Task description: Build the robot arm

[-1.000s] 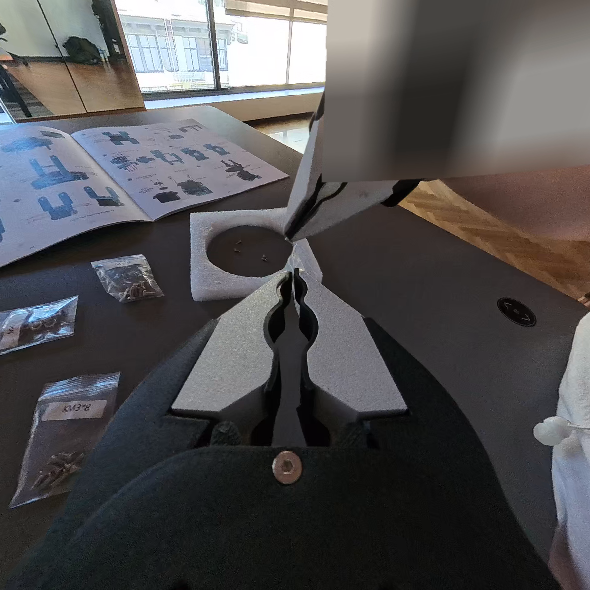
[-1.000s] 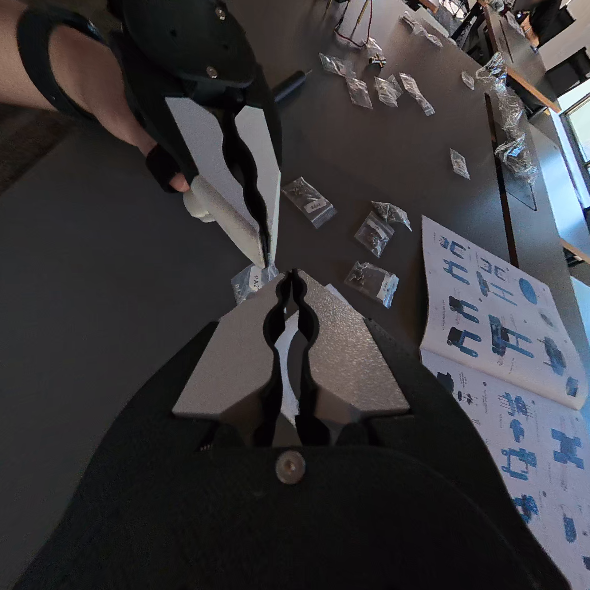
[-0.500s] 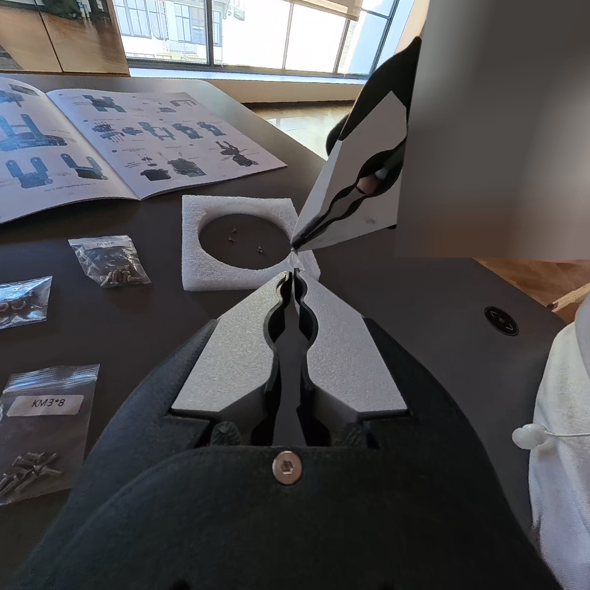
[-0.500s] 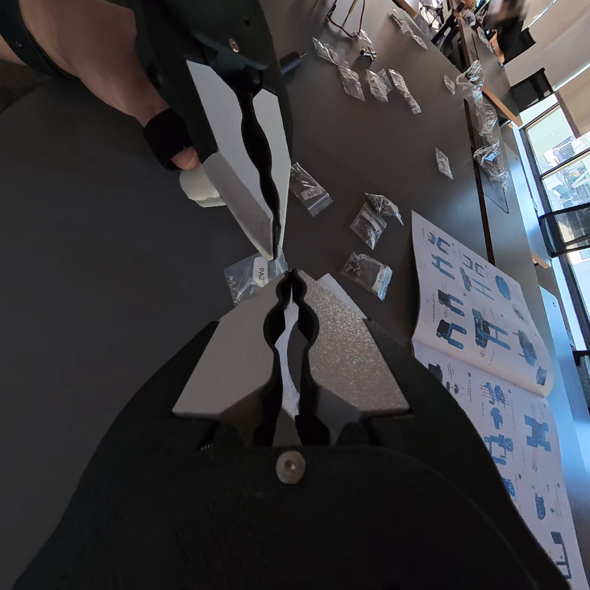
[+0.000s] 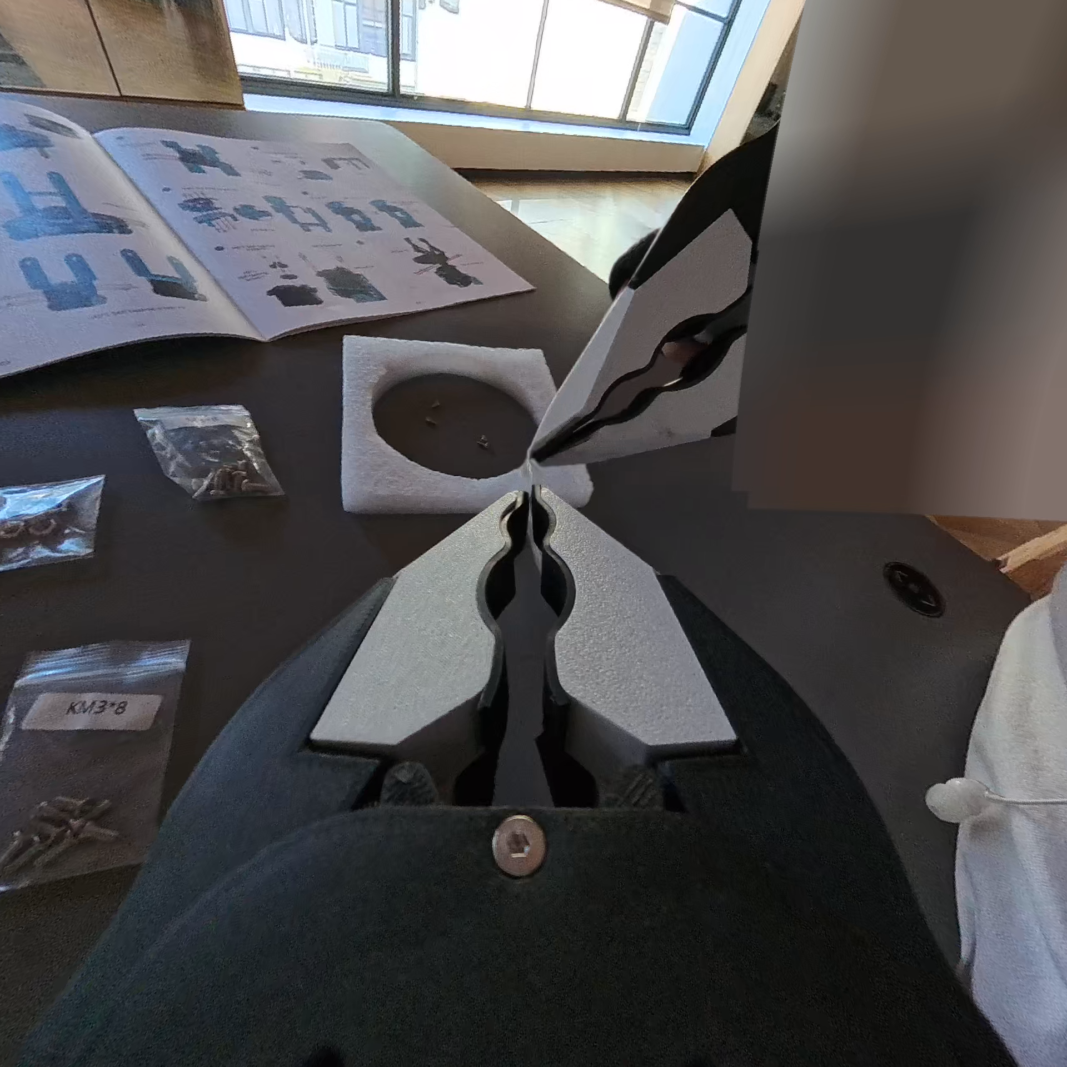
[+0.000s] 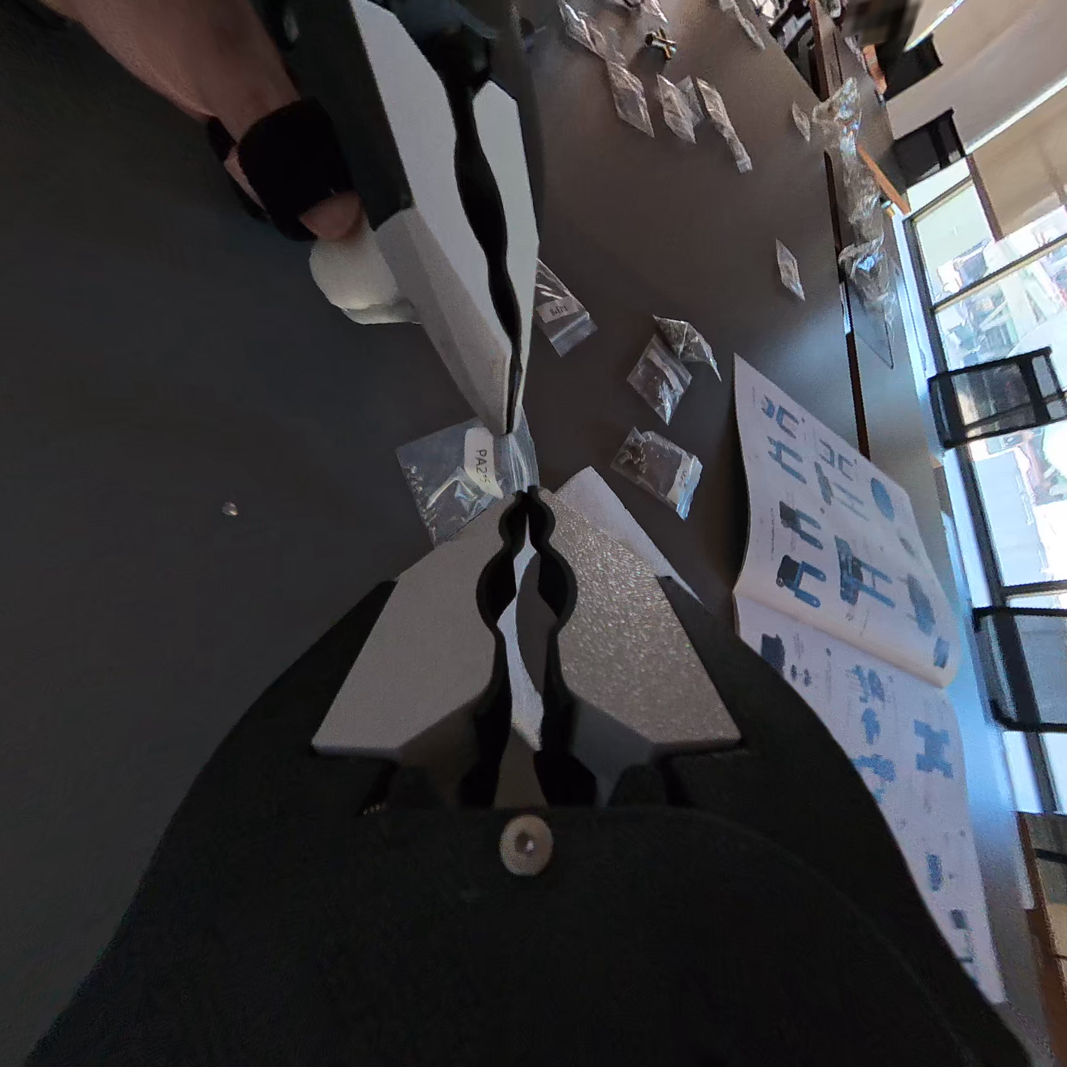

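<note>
While both claws pinch the same small clear zip bag (image 6: 462, 479), it hangs stretched between their tips above the dark surface (image 6: 144, 462). Left claw (image 5: 528, 497) is closed on the bag's top edge, only a thin sliver of plastic showing at its tips in the left wrist view; right claw (image 6: 526, 501) is likewise closed on that edge, with the bag spreading toward 10 o'clock from its tips. In the right wrist view the left claw (image 6: 511, 427) comes down from 12 o'clock, tips clamped on the bag just beside a white label; a gloved hand (image 6: 288, 167) grips it at 11 o'clock. In the left wrist view the right claw (image 5: 534, 456) enters from 2 o'clock, tips almost meeting the left claw's tips. Small screws sit loose in the bag's lower part. White foam square (image 5: 369, 439) with a round cutout lies on the surface just behind the tips, at 11 o'clock in the left view, a few tiny screws (image 5: 432, 414) inside the cutout. Open instruction booklet (image 5: 242, 231) lies beyond the foam at 10 o'clock. More screw bags (image 5: 208, 450) lie at 9 o'clock, one labelled bag (image 5: 86, 750) at 8 o'clock. White cloth (image 5: 1016, 837) at 4 o'clock.
</note>
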Demonstrator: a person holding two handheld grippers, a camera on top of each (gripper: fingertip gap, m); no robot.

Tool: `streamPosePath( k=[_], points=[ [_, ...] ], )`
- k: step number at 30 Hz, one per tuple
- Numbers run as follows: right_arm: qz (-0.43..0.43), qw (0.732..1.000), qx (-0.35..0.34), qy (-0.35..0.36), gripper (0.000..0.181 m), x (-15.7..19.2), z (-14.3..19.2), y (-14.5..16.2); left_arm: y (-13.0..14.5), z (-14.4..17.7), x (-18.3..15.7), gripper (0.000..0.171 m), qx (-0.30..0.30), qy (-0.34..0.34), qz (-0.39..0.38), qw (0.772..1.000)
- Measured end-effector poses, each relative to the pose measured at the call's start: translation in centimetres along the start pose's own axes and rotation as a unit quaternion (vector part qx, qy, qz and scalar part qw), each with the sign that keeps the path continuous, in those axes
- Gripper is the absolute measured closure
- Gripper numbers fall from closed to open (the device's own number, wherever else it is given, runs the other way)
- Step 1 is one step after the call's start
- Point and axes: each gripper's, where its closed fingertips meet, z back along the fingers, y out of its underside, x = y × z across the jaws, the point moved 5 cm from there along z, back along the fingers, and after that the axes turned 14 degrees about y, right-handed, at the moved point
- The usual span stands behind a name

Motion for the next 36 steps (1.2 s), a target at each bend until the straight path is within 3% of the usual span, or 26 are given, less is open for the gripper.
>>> streamPosePath(
  k=[1,5,8,10,14,19,21,24,26,30,36],
  points=[
    [-0.023,1.000,-0.001,-0.004,0.181,-0.2,0.1,0.1,0.0,0.1,0.1,0.171,-0.001,-0.004,0.004,1.000],
    [-0.158,0.984,0.008,-0.078,0.179,0.3,1.1,0.7,-0.1,0.8,0.6,0.171,-0.025,-0.015,0.028,0.999],
    [-0.282,0.940,-0.020,-0.190,0.165,2.9,2.4,-1.1,-0.4,1.1,0.9,0.171,-0.046,-0.019,0.038,0.998],
    [-0.301,0.925,-0.014,-0.231,0.162,5.1,3.0,-2.0,-0.7,1.1,1.2,0.171,-0.059,-0.007,0.044,0.997],
    [-0.260,0.950,0.019,-0.174,0.160,6.0,2.7,-1.8,-1.1,1.2,1.1,0.171,-0.076,0.029,0.055,0.995],
    [-0.315,0.949,0.023,-0.016,0.156,0.3,2.1,-1.6,-1.4,2.3,-0.3,0.171,-0.077,0.029,0.022,0.996],
    [-0.312,0.950,0.007,0.006,0.158,-0.8,2.2,-2.4,-1.5,2.5,-1.8,0.171,-0.071,0.044,-0.010,0.996],
    [-0.310,0.950,0.001,-0.036,0.159,-0.5,2.7,-2.8,-1.6,2.9,-3.6,0.171,-0.071,0.060,-0.041,0.995],
    [-0.336,0.933,-0.031,-0.121,0.164,0.7,3.5,-3.5,-1.4,3.2,-4.5,0.171,-0.071,0.070,-0.051,0.994],
    [-0.387,0.900,-0.075,-0.184,0.179,1.6,5.0,-4.1,-1.2,3.9,-6.3,0.171,-0.079,0.099,-0.072,0.989],
    [-0.407,0.886,-0.100,-0.197,0.180,2.6,6.4,-5.0,-1.4,4.3,-8.1,0.171,-0.083,0.119,-0.084,0.986]
  ],
)
